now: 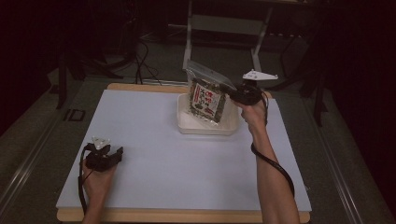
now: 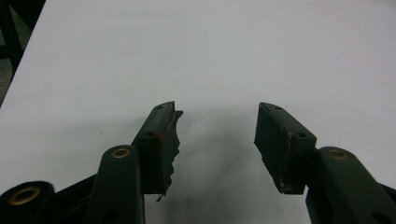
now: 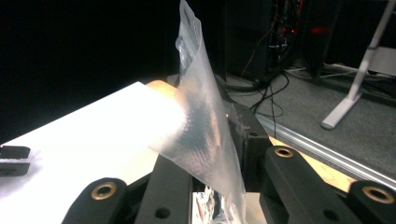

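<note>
we find the right gripper point(image 1: 237, 94) pinching the snack bag point(image 1: 208, 97) above the white tray point(image 1: 187, 122) at twelve o'clock, left gripper point(image 2: 217, 140) spread at seven; advise lowering squarely.

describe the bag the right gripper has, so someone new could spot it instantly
Start at the white table top and go to its far edge, where a shallow white tray sits. Held over it by the right gripper is a clear plastic snack bag, the one thing with a red, white and dark printed label.
</note>
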The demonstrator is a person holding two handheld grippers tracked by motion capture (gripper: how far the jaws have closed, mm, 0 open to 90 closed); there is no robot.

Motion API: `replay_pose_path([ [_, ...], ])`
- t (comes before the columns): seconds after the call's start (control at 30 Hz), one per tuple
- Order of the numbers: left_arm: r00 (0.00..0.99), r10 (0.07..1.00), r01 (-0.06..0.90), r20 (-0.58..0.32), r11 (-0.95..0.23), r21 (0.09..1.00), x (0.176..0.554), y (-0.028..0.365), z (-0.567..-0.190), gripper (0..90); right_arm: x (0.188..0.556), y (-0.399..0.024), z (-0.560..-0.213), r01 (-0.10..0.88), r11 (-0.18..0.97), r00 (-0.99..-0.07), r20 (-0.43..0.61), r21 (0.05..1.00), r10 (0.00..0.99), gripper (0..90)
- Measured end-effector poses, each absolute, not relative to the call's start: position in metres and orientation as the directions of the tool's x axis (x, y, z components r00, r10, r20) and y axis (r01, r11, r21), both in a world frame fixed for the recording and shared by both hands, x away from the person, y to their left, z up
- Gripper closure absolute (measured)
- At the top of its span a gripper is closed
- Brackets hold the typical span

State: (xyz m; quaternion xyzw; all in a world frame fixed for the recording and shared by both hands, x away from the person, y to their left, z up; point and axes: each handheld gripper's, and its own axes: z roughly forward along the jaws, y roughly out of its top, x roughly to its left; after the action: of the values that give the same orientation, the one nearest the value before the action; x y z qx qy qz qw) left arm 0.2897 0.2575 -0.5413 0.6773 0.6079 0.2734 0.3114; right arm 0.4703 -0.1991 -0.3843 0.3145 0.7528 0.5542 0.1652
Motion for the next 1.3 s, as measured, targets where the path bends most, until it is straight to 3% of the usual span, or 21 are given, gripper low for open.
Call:
replay_pose_path([
  [0.3,0.109,0.994,0.655,-0.009,-0.065,0.753,0.290,0.258,-0.541,48.8,0.473,-0.205,-0.388,0.330,0.256,-0.704,0.056,0.909,0.708,72.0],
  [0.63,0.108,0.994,0.655,-0.009,-0.064,0.752,0.289,0.259,-0.540,48.8,0.479,-0.203,-0.390,0.374,0.240,-0.646,0.066,0.896,0.761,70.3],
  [0.8,0.106,0.994,0.656,-0.011,-0.062,0.752,0.290,0.260,-0.541,48.8,0.481,-0.198,-0.390,0.387,0.243,-0.621,0.057,0.889,0.782,58.4],
  [1.1,0.106,0.994,0.657,-0.013,-0.060,0.752,0.290,0.259,-0.541,48.8,0.482,-0.197,-0.392,0.397,0.236,-0.614,0.066,0.887,0.786,28.4],
  [1.3,0.105,0.994,0.657,-0.014,-0.059,0.751,0.290,0.259,-0.541,48.8,0.483,-0.199,-0.393,0.409,0.233,-0.592,0.062,0.882,0.804,17.5],
])
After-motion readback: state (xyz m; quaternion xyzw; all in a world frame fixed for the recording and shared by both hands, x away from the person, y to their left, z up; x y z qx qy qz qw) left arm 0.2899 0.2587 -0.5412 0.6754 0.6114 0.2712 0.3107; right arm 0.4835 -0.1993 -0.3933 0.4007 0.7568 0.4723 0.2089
